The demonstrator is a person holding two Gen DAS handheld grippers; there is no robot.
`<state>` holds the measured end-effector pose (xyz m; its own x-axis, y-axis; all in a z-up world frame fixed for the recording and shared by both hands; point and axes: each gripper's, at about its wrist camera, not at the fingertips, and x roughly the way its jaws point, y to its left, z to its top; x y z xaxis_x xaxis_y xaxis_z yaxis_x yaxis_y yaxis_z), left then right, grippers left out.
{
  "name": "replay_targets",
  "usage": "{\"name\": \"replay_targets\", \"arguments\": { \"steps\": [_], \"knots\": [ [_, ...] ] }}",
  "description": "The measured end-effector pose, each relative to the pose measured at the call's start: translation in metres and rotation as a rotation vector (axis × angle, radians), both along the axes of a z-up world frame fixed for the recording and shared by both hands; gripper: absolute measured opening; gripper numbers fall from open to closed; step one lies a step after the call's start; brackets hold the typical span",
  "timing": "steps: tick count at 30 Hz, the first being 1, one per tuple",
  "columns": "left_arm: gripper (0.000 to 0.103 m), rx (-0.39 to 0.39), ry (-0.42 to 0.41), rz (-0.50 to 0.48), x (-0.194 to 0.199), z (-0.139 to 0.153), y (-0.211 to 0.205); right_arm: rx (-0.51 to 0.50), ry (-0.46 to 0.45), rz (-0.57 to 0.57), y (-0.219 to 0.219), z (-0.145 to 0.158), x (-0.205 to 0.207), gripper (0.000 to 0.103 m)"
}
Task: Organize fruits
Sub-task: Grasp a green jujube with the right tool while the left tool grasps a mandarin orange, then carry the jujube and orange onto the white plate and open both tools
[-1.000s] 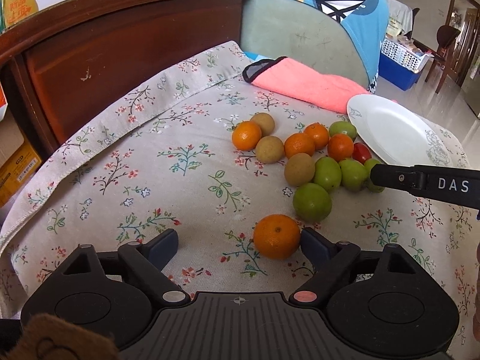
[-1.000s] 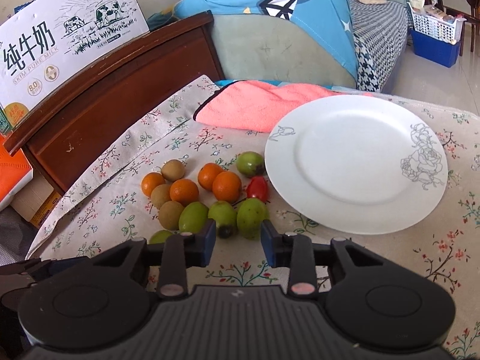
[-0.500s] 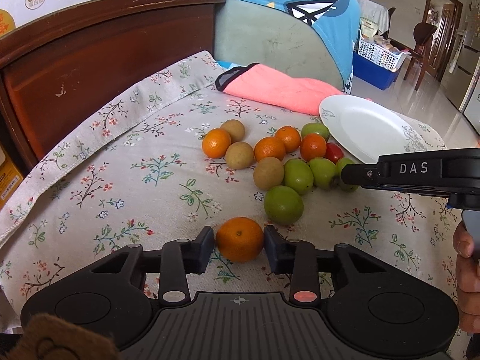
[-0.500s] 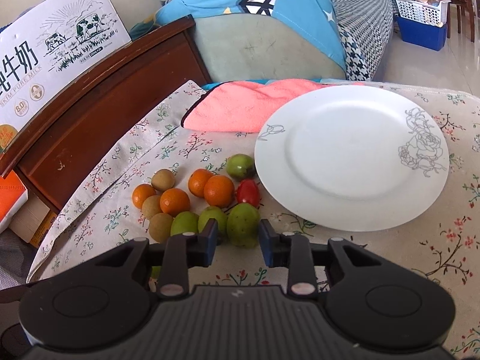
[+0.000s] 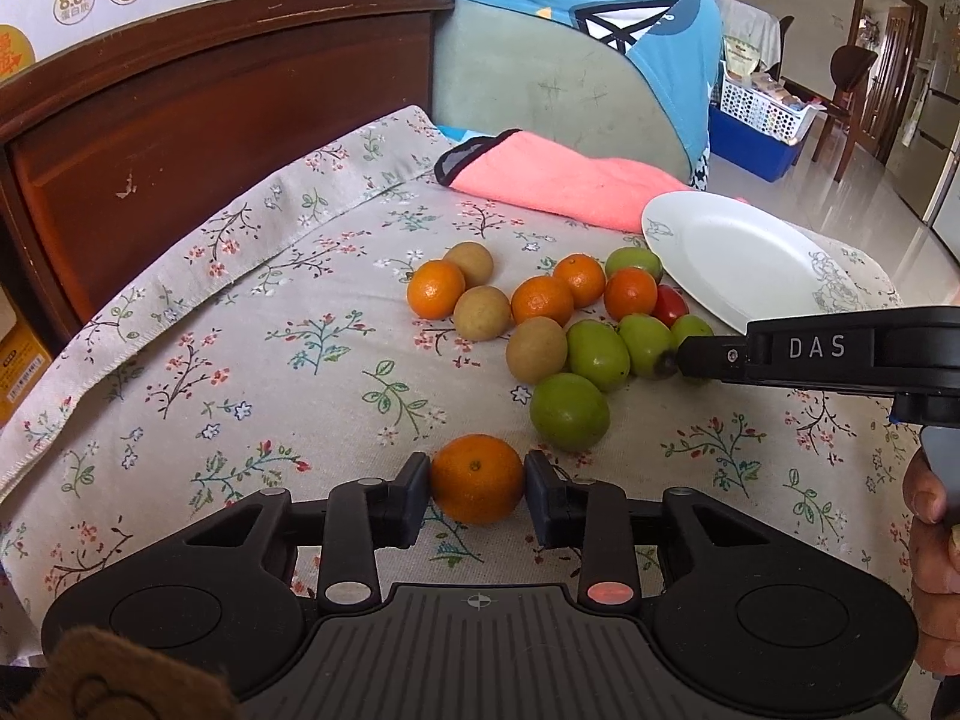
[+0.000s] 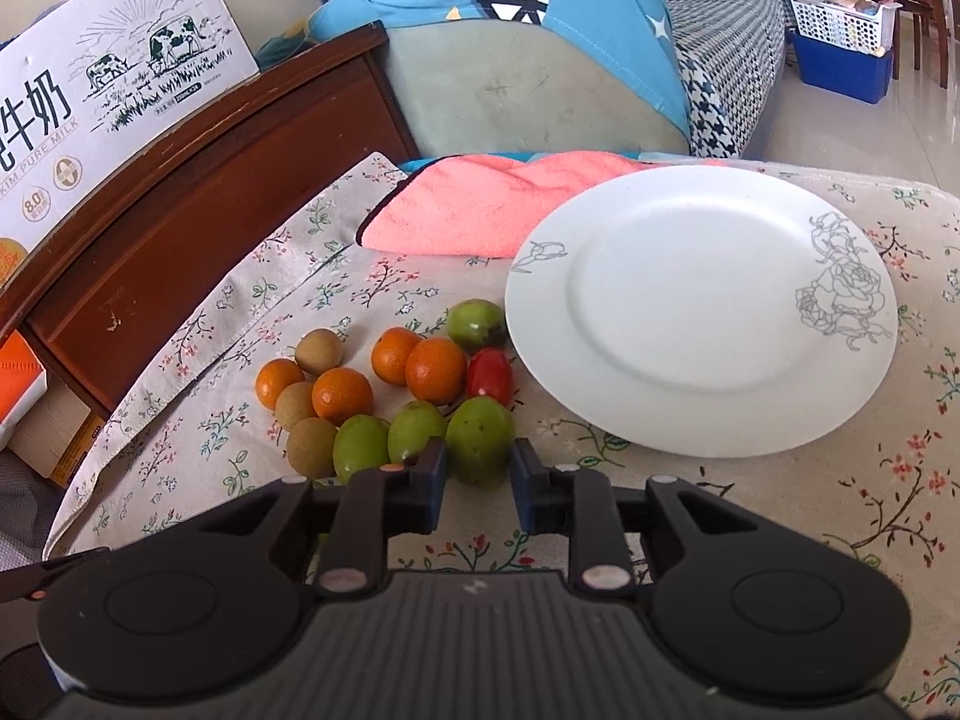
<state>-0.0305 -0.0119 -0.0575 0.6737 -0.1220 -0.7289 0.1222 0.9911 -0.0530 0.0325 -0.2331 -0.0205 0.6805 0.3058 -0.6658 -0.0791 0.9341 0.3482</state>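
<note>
Small oranges, green fruits, brown round fruits and one red tomato (image 6: 489, 376) lie in a cluster on the flowered tablecloth. My left gripper (image 5: 477, 492) is shut on an orange (image 5: 477, 478) that rests low on the cloth, apart from the cluster. My right gripper (image 6: 477, 474) has its fingers on both sides of a green fruit (image 6: 480, 439) at the near right of the cluster; small gaps show. The right gripper also shows from the side in the left wrist view (image 5: 699, 354). A white plate (image 6: 702, 312) with a grey rose drawing lies empty right of the fruit.
A pink cloth (image 6: 480, 210) lies behind the plate. A dark wooden headboard (image 5: 210, 138) runs along the left. A milk carton box (image 6: 108, 96) stands on it. Cushions and a blue cover (image 6: 540, 30) lie at the back.
My left gripper closed from wide open onto the orange. My right gripper moved forward to the cluster so the green fruit now sits between its fingers.
</note>
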Motion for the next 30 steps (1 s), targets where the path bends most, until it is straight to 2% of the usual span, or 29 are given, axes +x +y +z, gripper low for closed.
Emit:
{"name": "replay_targets", "arguments": {
  "steps": [5,8,13,21,22,24,27,30],
  "knots": [
    [0.031,-0.021,0.002,0.025,0.002,0.005,0.001,-0.022,-0.013,0.000,0.001,0.008,-0.004,0.021],
    [0.031,-0.032,-0.010,0.022,0.002,0.012,0.000,-0.064,-0.028,0.010,0.005,0.017,-0.008,0.012],
    [0.031,-0.032,-0.027,0.011,0.004,0.019,-0.006,-0.098,-0.029,0.038,0.009,0.023,-0.011,0.012],
    [0.031,-0.029,-0.001,0.054,0.005,0.014,0.003,0.057,-0.002,-0.043,-0.013,0.013,-0.006,0.018],
    [0.031,-0.034,0.000,0.057,0.005,0.014,0.004,0.068,-0.002,-0.038,-0.012,0.012,-0.005,0.022],
    [0.031,-0.034,-0.004,0.059,0.004,0.015,0.005,0.072,0.005,-0.026,-0.009,0.009,-0.002,0.031],
    [0.031,-0.028,-0.007,0.063,0.004,0.015,0.005,0.030,0.015,-0.022,-0.002,0.004,0.002,0.032],
    [0.031,-0.034,0.003,0.064,0.005,0.014,0.005,0.039,0.024,-0.036,-0.003,-0.003,0.004,0.034]
  ]
}}
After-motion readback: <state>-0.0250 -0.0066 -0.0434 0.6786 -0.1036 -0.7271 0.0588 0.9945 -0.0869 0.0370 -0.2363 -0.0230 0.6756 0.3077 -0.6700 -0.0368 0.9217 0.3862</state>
